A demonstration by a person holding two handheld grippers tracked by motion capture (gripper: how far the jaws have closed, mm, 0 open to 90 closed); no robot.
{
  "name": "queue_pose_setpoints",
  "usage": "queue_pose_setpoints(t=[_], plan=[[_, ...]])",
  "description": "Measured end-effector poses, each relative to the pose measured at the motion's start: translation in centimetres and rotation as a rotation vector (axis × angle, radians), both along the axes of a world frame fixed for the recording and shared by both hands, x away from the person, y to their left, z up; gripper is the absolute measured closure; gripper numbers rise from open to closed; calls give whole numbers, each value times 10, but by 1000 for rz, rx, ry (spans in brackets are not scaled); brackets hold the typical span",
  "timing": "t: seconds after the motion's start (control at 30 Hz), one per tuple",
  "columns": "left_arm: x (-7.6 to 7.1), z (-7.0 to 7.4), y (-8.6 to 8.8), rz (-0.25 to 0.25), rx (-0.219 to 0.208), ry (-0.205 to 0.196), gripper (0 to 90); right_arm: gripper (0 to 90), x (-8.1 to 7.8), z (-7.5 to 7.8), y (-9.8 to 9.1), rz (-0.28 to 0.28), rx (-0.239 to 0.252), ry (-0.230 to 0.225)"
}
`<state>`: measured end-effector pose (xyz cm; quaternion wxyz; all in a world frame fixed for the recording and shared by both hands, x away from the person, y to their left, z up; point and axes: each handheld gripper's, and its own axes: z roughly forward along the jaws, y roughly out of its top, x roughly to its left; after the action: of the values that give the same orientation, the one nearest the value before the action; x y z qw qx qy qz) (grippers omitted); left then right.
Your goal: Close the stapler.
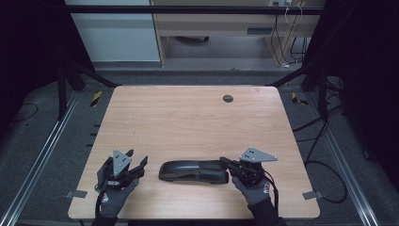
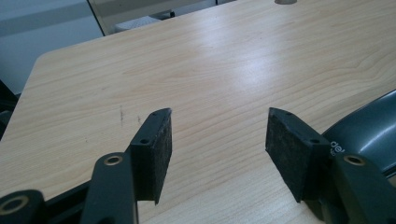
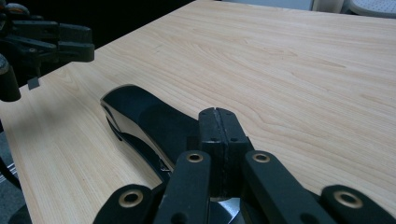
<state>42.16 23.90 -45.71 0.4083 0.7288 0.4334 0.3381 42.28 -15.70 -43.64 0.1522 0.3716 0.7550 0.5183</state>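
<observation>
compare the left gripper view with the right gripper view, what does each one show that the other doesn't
Left gripper view alone: the left gripper from behind, jaws apart over bare wood, and pale lettering on the stapler beside its right jaw. Right gripper view alone: the right gripper with its jaws pressed together above the stapler's near end, the stapler's long dark body, and the left gripper seen from the front at the far left. Both: the wooden table and the dark stapler.

Only legible txt: pale letters "de", cut off by the jaw, on the dark grey stapler [image 2: 369,128] at the right edge of the left gripper view; rest unreadable.
</observation>
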Motion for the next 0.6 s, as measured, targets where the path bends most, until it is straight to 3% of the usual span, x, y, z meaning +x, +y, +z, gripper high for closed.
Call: queue_pose_setpoints(t=[0.5, 0.6], plan=[[-1, 0, 4, 13, -10, 1, 410, 900, -2, -17, 0, -28, -39, 22], [-1, 0, 4, 14, -12, 0, 411, 900, -1, -21, -2, -26, -18, 31]])
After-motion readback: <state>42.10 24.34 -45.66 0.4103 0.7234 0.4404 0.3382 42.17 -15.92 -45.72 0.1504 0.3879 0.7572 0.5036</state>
